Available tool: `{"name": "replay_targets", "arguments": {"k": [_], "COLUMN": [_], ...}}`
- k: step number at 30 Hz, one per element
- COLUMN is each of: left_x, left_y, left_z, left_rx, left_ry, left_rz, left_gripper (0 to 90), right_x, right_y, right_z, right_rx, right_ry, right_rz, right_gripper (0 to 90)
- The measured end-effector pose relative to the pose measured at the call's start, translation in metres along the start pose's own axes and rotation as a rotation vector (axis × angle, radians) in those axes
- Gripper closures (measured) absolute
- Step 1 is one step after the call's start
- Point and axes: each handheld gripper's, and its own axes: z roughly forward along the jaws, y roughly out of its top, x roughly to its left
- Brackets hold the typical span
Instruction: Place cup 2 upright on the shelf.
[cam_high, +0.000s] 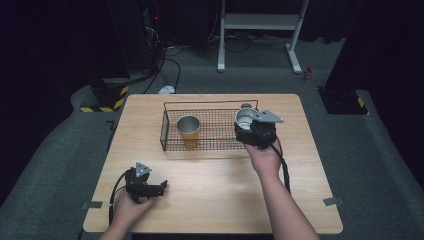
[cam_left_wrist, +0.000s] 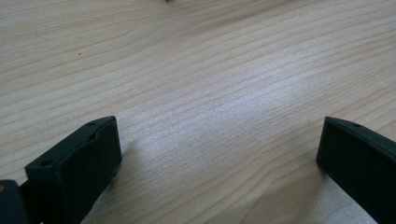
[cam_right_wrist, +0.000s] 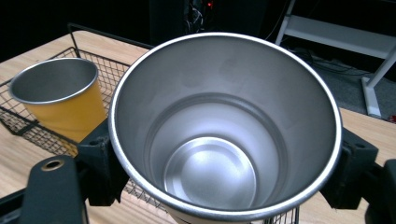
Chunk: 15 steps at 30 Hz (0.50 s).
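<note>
Right gripper (cam_right_wrist: 219, 186) clamped on a silver steel cup (cam_right_wrist: 224, 126), held over the black wire basket (cam_high: 210, 145).

Yellow steel cup (cam_right_wrist: 60, 100) stood beyond its left jaw; lowering likely next. Left gripper (cam_left_wrist: 219, 154) gaped wide, empty, on the wooden table (cam_left_wrist: 196, 70).

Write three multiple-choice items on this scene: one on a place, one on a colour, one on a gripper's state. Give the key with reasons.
1. Where does the yellow cup stand?
A. On the bare table
B. Inside the wire basket
C. On the floor

2. What colour is the inside of the cup held by the right gripper?
A. Silver metal
B. Red
C. Blue

3. How is the left gripper?
A. Shut on a cup
B. Shut on a cloth
C. Open over the bare table

Key: 1 B, the basket's mesh surrounds it. 2 A, its bright steel interior shows. 3 C, the jaws stand wide apart over wood.
</note>
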Motion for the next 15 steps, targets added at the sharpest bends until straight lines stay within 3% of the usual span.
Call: {"name": "replay_targets", "arguments": {"k": [15], "left_x": [0.000], "left_y": [0.000], "left_z": [0.000], "left_rx": [0.000], "left_ry": [0.000], "left_rz": [0.000], "left_gripper": [0.3], "right_x": [-0.013], "right_y": [0.001], "right_z": [0.040], "right_rx": [0.057], "right_ry": [-0.033], "right_rz": [0.053], "right_gripper": [18.6]}}
